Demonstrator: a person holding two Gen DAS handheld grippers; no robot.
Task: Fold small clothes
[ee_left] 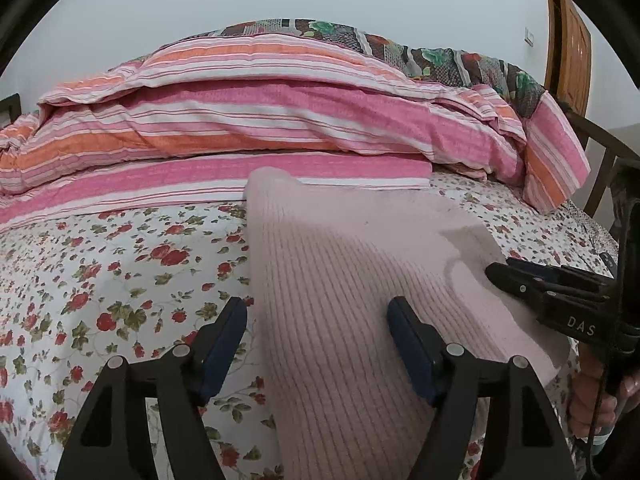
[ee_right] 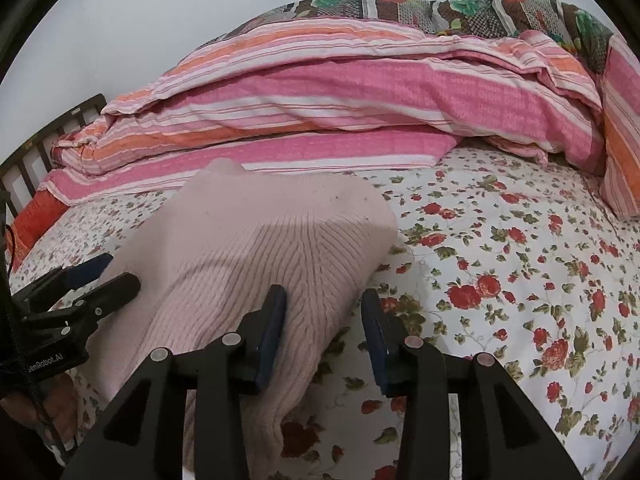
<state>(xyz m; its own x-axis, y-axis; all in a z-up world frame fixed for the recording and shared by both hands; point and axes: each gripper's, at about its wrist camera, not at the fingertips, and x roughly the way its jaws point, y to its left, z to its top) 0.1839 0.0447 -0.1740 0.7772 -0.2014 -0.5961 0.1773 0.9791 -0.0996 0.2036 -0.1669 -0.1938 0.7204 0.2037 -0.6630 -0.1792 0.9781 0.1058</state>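
A pale pink ribbed knit garment (ee_left: 340, 264) lies folded on the floral bedsheet (ee_left: 120, 280). In the left wrist view my left gripper (ee_left: 318, 314) stands open over the garment's left edge. Its right finger is above the knit and its left finger above the sheet. In the right wrist view my right gripper (ee_right: 324, 304) is open at the right edge of the garment (ee_right: 248, 248), left finger over the knit, right finger over the bedsheet (ee_right: 500, 280). Neither pair of pads presses on the cloth. Each gripper also shows in the other's view: right gripper (ee_left: 500, 266), left gripper (ee_right: 122, 270).
A rolled pink and orange striped quilt (ee_left: 260, 120) lies across the back of the bed, with a dark patterned blanket (ee_left: 440, 56) behind it. A dark bed rail (ee_right: 48, 148) runs at the left. A wooden door (ee_left: 568, 40) stands at the far right. A hand (ee_left: 592, 396) grips the right gripper's handle.
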